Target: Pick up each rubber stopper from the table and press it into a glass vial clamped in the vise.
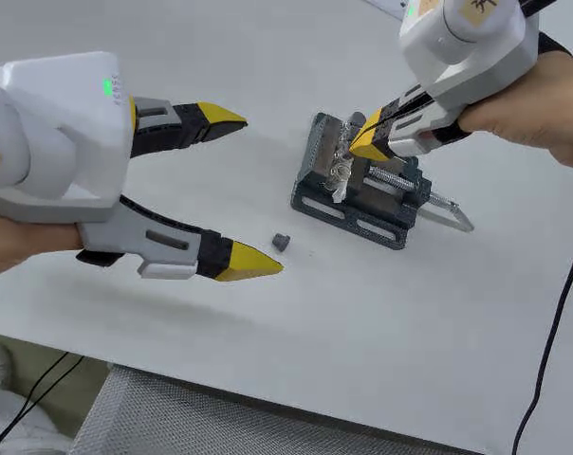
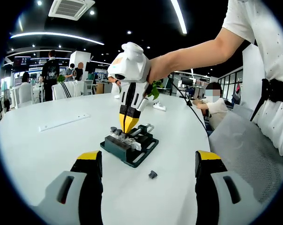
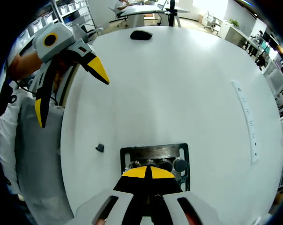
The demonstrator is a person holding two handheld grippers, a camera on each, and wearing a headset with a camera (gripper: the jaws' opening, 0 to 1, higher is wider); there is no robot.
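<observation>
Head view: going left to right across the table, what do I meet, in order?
Left gripper, jaws open → rubber stopper → vise → black cable. The right gripper is left out of the order, since it overlaps the vise.

Head view: from above the near edge of the desk [image 1: 268, 360], facing forward and down, at middle distance. Left gripper view: low over the desk, facing almost level across it toward the vise [image 2: 130, 145], a little way off. Right gripper view: close above the vise, facing steeply down. All three share the vise and the loose stopper [image 1: 281, 242].
</observation>
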